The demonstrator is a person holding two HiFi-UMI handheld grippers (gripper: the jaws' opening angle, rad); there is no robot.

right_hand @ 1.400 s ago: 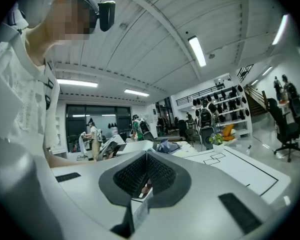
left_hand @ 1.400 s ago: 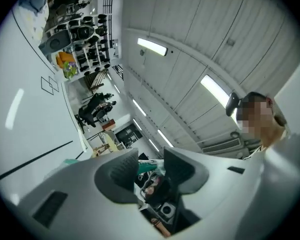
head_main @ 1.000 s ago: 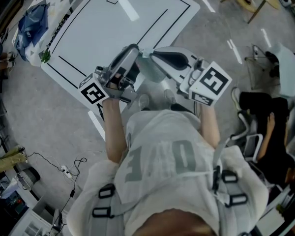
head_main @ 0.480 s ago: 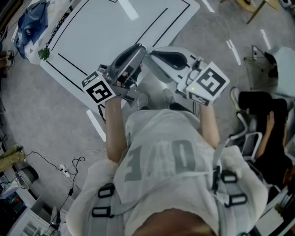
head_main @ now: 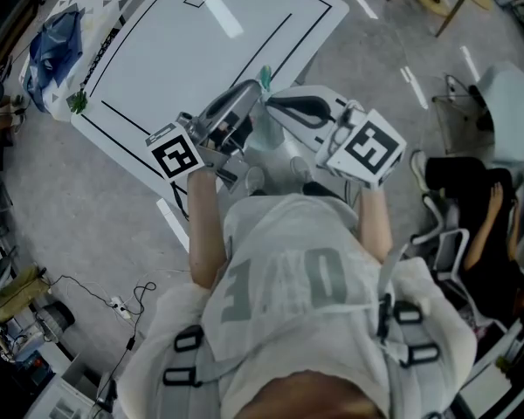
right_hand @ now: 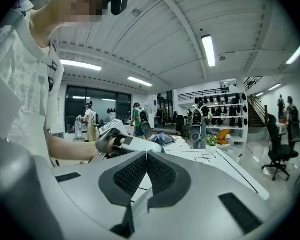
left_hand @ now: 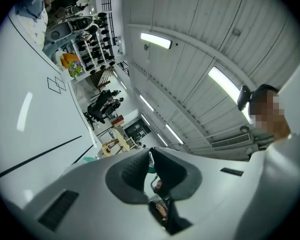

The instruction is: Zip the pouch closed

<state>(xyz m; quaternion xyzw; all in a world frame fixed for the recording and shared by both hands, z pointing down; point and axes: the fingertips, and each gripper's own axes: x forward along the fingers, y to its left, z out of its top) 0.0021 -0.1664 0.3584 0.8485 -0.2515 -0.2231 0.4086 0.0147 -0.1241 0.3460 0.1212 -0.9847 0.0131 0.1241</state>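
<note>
Left gripper (left_hand: 150, 156) and right gripper (right_hand: 146, 156) meet tip to tip in front of your chest. You've got the pouch (head_main: 265, 140) hanging between and just under them, up in the air, w/ the table (head_main: 201, 51) beyond.

Step in hand, as I read it: get a firm pinch on the zip tab (left_hand: 150, 166) before you pull. Let the left finish closing first. Don't start the pull on a half grip, since a thin tab will prob. slip out. Keep the right as your anchor, holding the fabric taut along the zip line. Pull straight away from it, no twist, so the slider doesn't snag.

Left: jaws closing, nearly together, w/ a thin white & green bit caught between the pad tips. I take that for the tab, though it's too small to be sure.

Right: jaws fully together, pinching a pale strip of the pouch that trails down from between the pads.

How far along the zip is, can't tell from any view.
</note>
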